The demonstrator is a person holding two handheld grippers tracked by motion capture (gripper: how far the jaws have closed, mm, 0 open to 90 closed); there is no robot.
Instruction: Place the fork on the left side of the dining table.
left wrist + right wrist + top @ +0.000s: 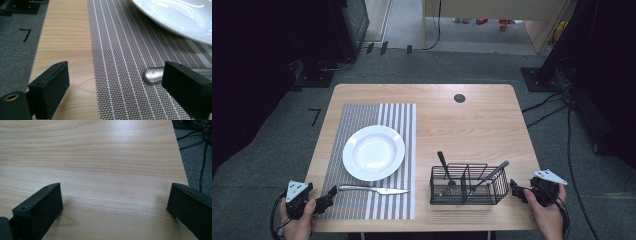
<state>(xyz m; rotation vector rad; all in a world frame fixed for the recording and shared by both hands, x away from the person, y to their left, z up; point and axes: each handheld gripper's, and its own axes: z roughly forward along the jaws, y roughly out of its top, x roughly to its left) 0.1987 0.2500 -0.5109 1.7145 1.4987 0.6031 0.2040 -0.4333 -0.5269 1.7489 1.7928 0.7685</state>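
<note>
Both our hand-held grippers rest at the near edge of the worktop (472, 120), jaws wide and holding nothing.

Our left hand-held gripper (331, 194) sits at about 7 o'clock on the worktop; in the left gripper view (115, 85) its jaws stand far apart over the edge of the striped placemat (120, 50), and the rounded handle end of the knife (152, 75) lies just beside one jaw, not gripped. The knife (372, 189) lies flat on the placemat (362, 112), at 6 o'clock from the white plate (373, 152). Our right hand-held gripper (515, 190) sits at about 4 o'clock, just beside the black wire caddy (468, 186), which holds dark-handled utensils (443, 162); in the right gripper view (113, 205) its jaws gape over bare wood.
</note>
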